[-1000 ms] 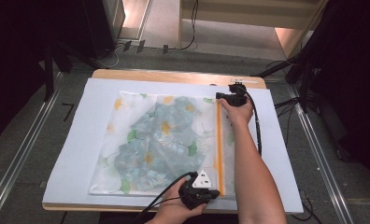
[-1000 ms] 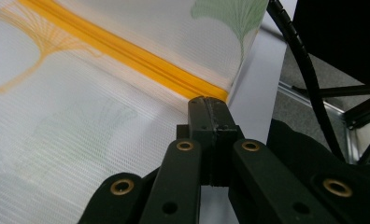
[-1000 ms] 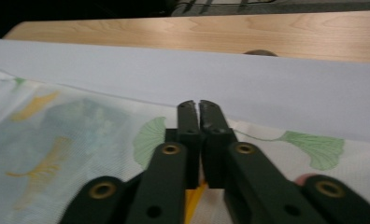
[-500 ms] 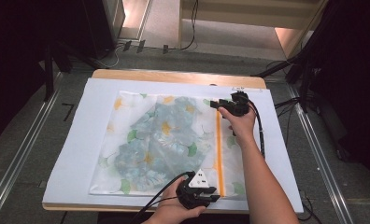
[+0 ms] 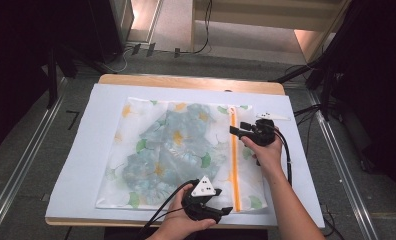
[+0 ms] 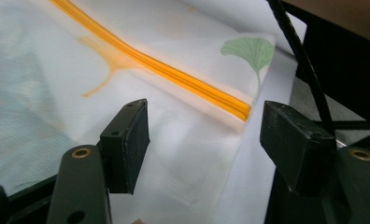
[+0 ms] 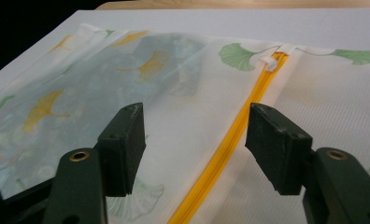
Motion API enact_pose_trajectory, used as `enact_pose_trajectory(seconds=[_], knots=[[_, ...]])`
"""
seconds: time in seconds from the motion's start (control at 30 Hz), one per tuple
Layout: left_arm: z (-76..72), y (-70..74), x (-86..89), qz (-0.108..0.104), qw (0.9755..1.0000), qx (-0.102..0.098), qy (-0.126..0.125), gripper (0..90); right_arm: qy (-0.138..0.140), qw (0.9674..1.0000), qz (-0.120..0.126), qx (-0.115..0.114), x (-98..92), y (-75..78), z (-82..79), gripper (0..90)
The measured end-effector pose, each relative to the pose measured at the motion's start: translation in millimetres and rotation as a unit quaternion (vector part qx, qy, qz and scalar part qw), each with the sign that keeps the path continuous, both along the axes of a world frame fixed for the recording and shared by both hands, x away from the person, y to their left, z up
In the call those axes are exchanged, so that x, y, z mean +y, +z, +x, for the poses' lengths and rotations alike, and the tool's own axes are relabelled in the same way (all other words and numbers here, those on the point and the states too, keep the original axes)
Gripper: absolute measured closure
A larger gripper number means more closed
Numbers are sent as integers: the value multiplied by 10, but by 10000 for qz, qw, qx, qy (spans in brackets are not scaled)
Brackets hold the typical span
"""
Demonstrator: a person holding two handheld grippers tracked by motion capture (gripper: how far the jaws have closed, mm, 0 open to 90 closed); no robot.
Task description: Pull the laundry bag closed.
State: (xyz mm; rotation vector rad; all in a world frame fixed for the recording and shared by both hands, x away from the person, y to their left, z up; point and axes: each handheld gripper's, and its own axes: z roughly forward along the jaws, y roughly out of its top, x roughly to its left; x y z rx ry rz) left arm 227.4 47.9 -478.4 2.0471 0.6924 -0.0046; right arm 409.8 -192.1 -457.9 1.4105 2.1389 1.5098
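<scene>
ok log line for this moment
left tool: open, just opening, at zipper near end | right tool: open, just opening, nothing held | mesh bag: flat, zipped

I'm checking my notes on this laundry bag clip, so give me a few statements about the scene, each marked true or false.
1. The mesh bag lies flat on a white sheet. True.
2. The zipper is blue. False: it is orange.
3. The left gripper is clamped on the bag's corner. False: its jaws stand apart over the zipper's end, having just been opening, with nothing pressed between them.
4. The right gripper is open above the zipper. True.
5. The zipper's white pull sits at the far end in the right gripper view. True.
6. The bag is printed with red stripes. False: green and yellow leaves.
</scene>
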Motion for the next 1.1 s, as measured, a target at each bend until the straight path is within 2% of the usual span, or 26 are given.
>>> enact_pose_trajectory(seconds=[0.17, 0.3, 0.5, 0.73, 0.8, 0.97, 1.1], knots=[[7, 14, 130, 46, 9997, -192, 106, 314, 81, 9999, 63, -94, -31, -2, -189, 371], [54, 36, 283, -94, 9993, -267, 245, 296, 130, 9998, 71, -132, -45, -11, -313, 346], [151, 74, 511, -270, 9983, -59, 506, 274, 158, 9998, 5, -102, -81, -77, -467, 338], [172, 144, 703, -210, 9973, -180, 684, 259, 130, 9998, 92, -129, -161, -127, -653, 338], [198, 150, 789, -241, 9964, -236, 784, 258, 144, 9998, 33, -115, -181, -128, -711, 332], [300, 156, 1042, -282, 9934, -223, 1085, 257, 116, 9998, 27, -142, -276, -139, -871, 329], [343, 171, 1268, -216, 9909, -267, 1303, 269, 107, 9999, -46, -97, -358, -158, -975, 328]])
